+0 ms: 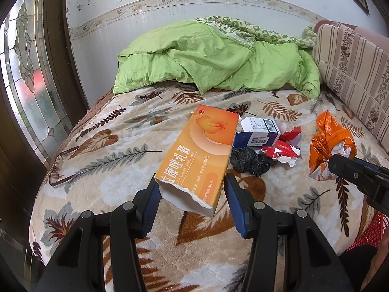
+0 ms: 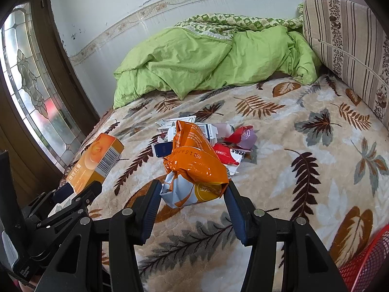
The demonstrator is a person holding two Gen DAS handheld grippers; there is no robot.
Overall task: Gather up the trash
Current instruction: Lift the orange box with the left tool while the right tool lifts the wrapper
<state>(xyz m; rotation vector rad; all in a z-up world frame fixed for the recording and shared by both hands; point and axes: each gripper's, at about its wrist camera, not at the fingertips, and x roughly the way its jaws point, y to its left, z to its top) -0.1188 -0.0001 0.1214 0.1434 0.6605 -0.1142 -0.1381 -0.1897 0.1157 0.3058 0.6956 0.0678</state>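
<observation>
My left gripper (image 1: 192,182) is shut on a torn orange medicine box (image 1: 201,153), held tilted above the bed; the box also shows in the right wrist view (image 2: 97,158). My right gripper (image 2: 193,189) is shut on a crumpled orange foil wrapper (image 2: 192,168), which also shows in the left wrist view (image 1: 328,146). On the leaf-patterned blanket (image 2: 304,133) lies a pile of trash: a white and blue carton (image 1: 260,131), red and white wrappers (image 1: 284,146) and a crumpled black bag (image 1: 248,160).
A green duvet (image 1: 206,58) is heaped at the bed's far end. A striped cushion (image 1: 352,73) stands along the right side. A red mesh basket (image 2: 367,262) is at the lower right. Eyeglasses (image 1: 60,163) lie near the bed's left edge by a glass door (image 1: 29,73).
</observation>
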